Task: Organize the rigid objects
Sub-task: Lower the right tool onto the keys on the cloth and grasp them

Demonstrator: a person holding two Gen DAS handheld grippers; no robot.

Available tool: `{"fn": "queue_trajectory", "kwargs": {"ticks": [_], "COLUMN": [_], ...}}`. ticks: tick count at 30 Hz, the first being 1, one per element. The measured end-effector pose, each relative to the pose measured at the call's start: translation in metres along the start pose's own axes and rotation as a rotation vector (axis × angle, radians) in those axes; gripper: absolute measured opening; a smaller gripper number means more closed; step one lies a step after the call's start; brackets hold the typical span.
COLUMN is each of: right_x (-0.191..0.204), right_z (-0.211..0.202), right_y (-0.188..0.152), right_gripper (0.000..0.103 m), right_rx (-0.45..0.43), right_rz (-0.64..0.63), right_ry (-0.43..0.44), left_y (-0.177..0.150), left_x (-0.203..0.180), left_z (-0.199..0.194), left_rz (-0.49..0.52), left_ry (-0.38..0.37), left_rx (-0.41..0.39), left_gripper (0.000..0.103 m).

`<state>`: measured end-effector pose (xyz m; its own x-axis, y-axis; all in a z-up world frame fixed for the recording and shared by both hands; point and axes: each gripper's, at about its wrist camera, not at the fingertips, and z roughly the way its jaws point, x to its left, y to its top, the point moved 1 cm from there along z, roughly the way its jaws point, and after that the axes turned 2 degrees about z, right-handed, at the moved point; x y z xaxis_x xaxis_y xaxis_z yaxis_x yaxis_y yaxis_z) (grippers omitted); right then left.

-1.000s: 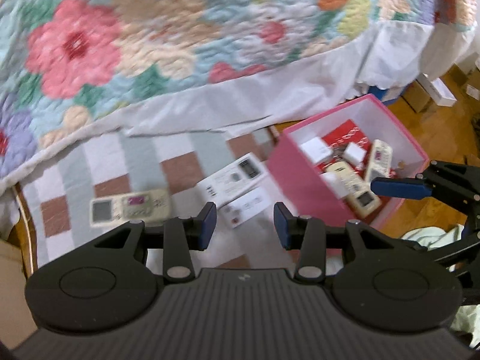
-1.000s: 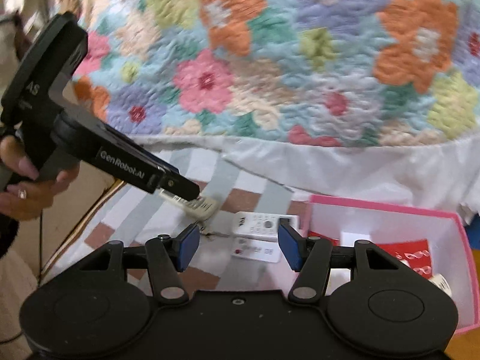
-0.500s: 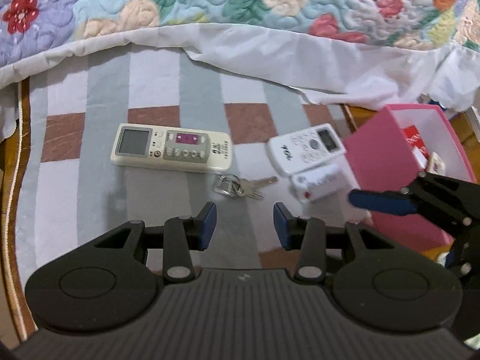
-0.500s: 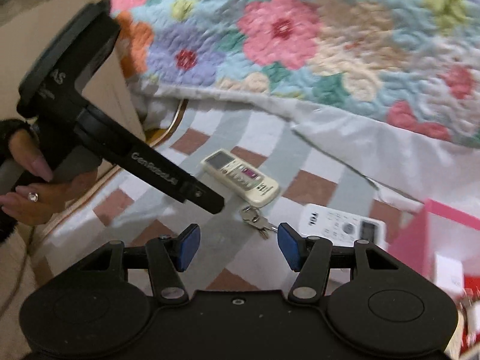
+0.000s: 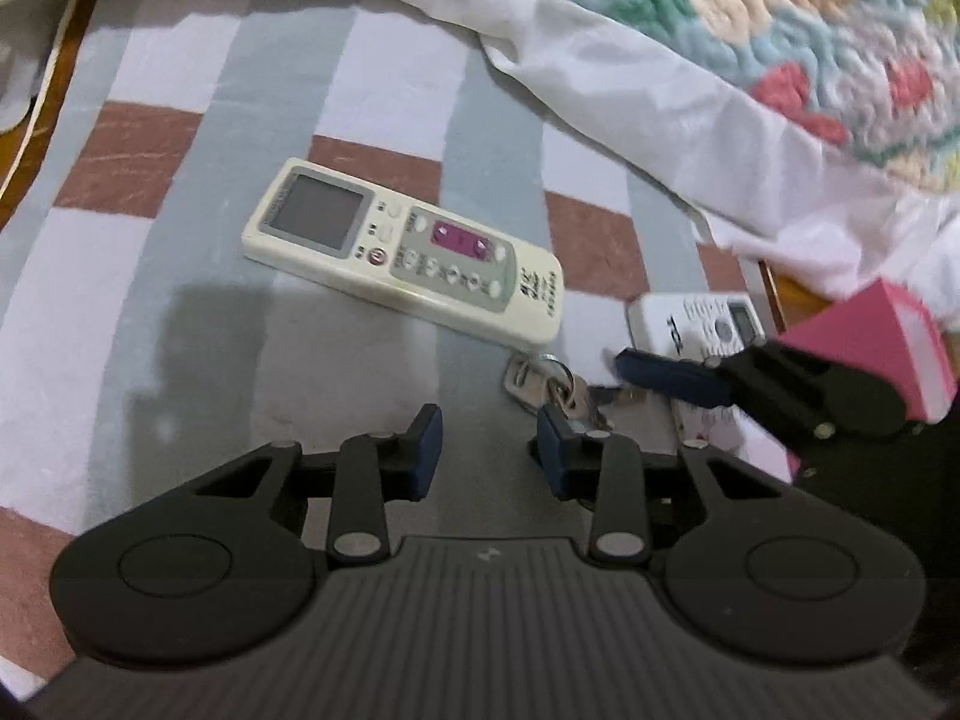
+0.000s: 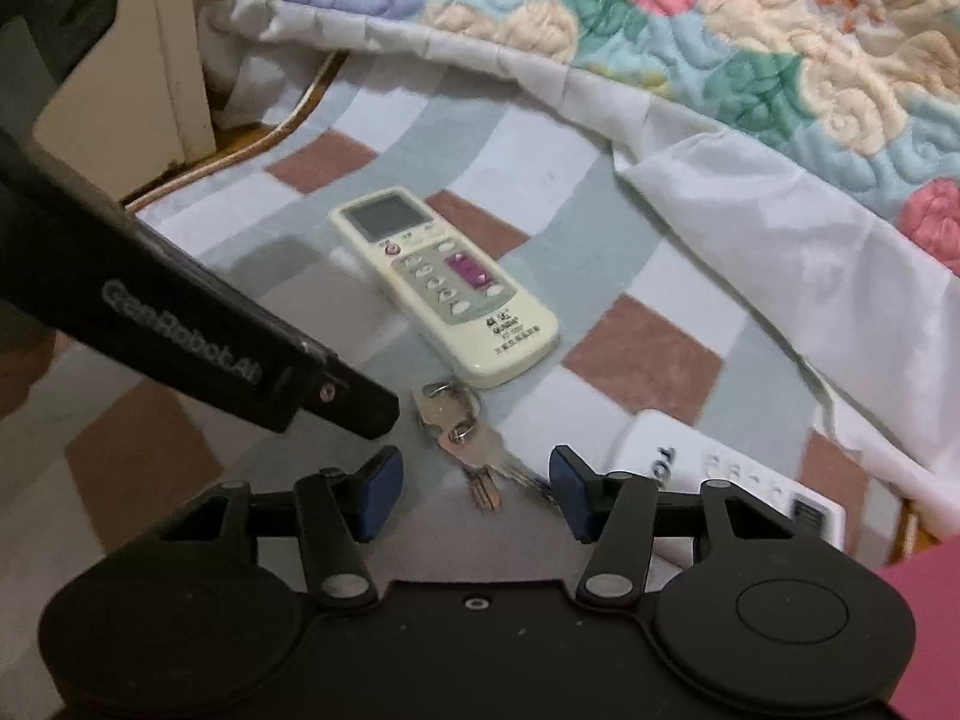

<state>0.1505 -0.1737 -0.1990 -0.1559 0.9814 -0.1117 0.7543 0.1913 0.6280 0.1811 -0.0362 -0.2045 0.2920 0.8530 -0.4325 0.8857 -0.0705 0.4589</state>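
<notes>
A cream remote (image 5: pixel 402 264) (image 6: pixel 444 294) lies on the checked mat (image 5: pixel 180 312). Just below its lower end is a bunch of keys (image 5: pixel 546 387) (image 6: pixel 462 426). A white remote (image 5: pixel 702 324) (image 6: pixel 720 468) lies to the right. My left gripper (image 5: pixel 489 438) hovers low over the mat, its jaws closing on nothing, with the keys at its right fingertip. My right gripper (image 6: pixel 474 480) is open with its jaws closing. The key tips lie between its fingers, and the pads do not touch them.
A pink box (image 5: pixel 882 348) (image 6: pixel 924 630) stands at the right. A flowered quilt (image 6: pixel 720 30) with a white hem hangs over the mat's far side. A small white item (image 5: pixel 708 420) lies under the right gripper's finger. A cream cabinet (image 6: pixel 138 90) stands at the far left.
Both grippers have sunk toward the mat and closed in on the keys. The remotes and keys look larger, the pink box has slid to the edge of view, and both jaws are slightly narrower.
</notes>
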Motion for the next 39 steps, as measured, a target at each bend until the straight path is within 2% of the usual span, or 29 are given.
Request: {"fn": "queue_trajectory", "kwargs": {"ticks": [1, 2, 3, 5, 6, 7, 10, 14, 16, 18, 21, 22, 23, 25, 27, 28, 29, 30, 31, 32, 33, 34, 36, 39], "right_x": [-0.001, -0.001, 0.000, 0.003, 0.001, -0.003, -0.015, -0.030, -0.029, -0.020, -0.005, 0.004, 0.011, 0.017, 0.014, 0.012, 0.010, 0.011, 0.014, 0.014, 0.013, 0.010, 0.003, -0.013], "right_z": [0.000, -0.001, -0.001, -0.009, -0.011, -0.016, -0.024, -0.030, -0.034, -0.040, -0.038, -0.036, -0.033, -0.023, -0.005, 0.005, 0.008, 0.012, 0.014, 0.013, 0.012, 0.010, 0.005, -0.008], "right_y": [0.002, 0.003, 0.005, 0.006, 0.008, 0.010, 0.009, -0.004, -0.008, -0.012, -0.014, -0.014, -0.014, -0.010, -0.007, -0.006, -0.005, -0.003, 0.000, 0.003, 0.005, 0.006, 0.004, -0.003], "right_gripper": [0.045, 0.035, 0.035, 0.012, 0.009, 0.001, 0.001, 0.001, 0.001, 0.005, 0.027, 0.047, 0.062, 0.068, 0.068, 0.071, 0.074, 0.074, 0.069, 0.055, 0.046, 0.030, 0.030, 0.029], "right_rx": [0.001, 0.003, 0.011, -0.007, -0.009, -0.014, -0.030, -0.054, -0.066, -0.081, -0.052, -0.051, -0.055, -0.049, -0.021, -0.003, -0.050, -0.052, -0.054, -0.048, -0.043, -0.037, -0.037, -0.062], "right_rz": [0.023, 0.043, 0.053, 0.090, 0.130, 0.192, 0.353, 0.533, 0.520, 0.440, 0.301, 0.229, 0.171, 0.114, 0.126, 0.145, 0.158, 0.159, 0.139, 0.145, 0.167, 0.183, 0.216, 0.354], "right_ry": [0.024, 0.035, 0.032, 0.035, 0.039, 0.051, 0.103, 0.145, 0.121, 0.106, 0.082, 0.056, 0.036, 0.011, 0.007, 0.006, 0.011, 0.007, -0.004, 0.008, 0.017, 0.012, 0.016, 0.033], "left_y": [0.002, 0.003, 0.004, 0.005, 0.006, 0.008, 0.008, 0.005, 0.004, 0.005, 0.007, 0.007, 0.008, 0.010, 0.012, 0.013, 0.013, 0.014, 0.014, 0.015, 0.015, 0.014, 0.014, 0.014], "left_x": [0.002, 0.004, 0.006, 0.009, 0.011, 0.013, 0.013, 0.011, 0.012, 0.013, 0.018, 0.020, 0.022, 0.025, 0.028, 0.030, 0.032, 0.033, 0.034, 0.035, 0.037, 0.038, 0.039, 0.035], "left_z": [-0.001, -0.002, -0.002, -0.005, -0.006, -0.006, -0.004, 0.001, 0.004, 0.004, 0.006, 0.007, 0.008, 0.010, 0.010, 0.009, 0.008, 0.007, 0.006, 0.005, 0.004, 0.004, 0.003, 0.000], "left_rz": [-0.011, -0.015, -0.021, -0.041, -0.060, -0.079, -0.117, -0.140, -0.160, -0.169, -0.191, -0.200, -0.207, -0.218, -0.233, -0.240, -0.244, -0.245, -0.244, -0.242, -0.243, -0.247, -0.253, -0.227], "left_ry": [-0.001, -0.002, -0.004, -0.022, -0.041, -0.062, -0.118, -0.146, -0.160, -0.158, -0.148, -0.148, -0.148, -0.145, -0.146, -0.152, -0.158, -0.158, -0.155, -0.151, -0.146, -0.145, -0.154, -0.145], "left_rx": [-0.006, -0.008, -0.008, -0.006, -0.003, 0.002, 0.022, 0.048, 0.059, 0.053, 0.040, 0.036, 0.033, 0.022, 0.016, 0.012, 0.010, 0.006, 0.005, 0.004, 0.005, 0.008, 0.016, 0.016], "left_gripper": [0.034, 0.034, 0.034, 0.034, 0.034, 0.034, 0.034, 0.035, 0.035, 0.035, 0.033, 0.034, 0.033, 0.033, 0.033, 0.033, 0.033, 0.033, 0.033, 0.033, 0.033, 0.033, 0.033, 0.034]}}
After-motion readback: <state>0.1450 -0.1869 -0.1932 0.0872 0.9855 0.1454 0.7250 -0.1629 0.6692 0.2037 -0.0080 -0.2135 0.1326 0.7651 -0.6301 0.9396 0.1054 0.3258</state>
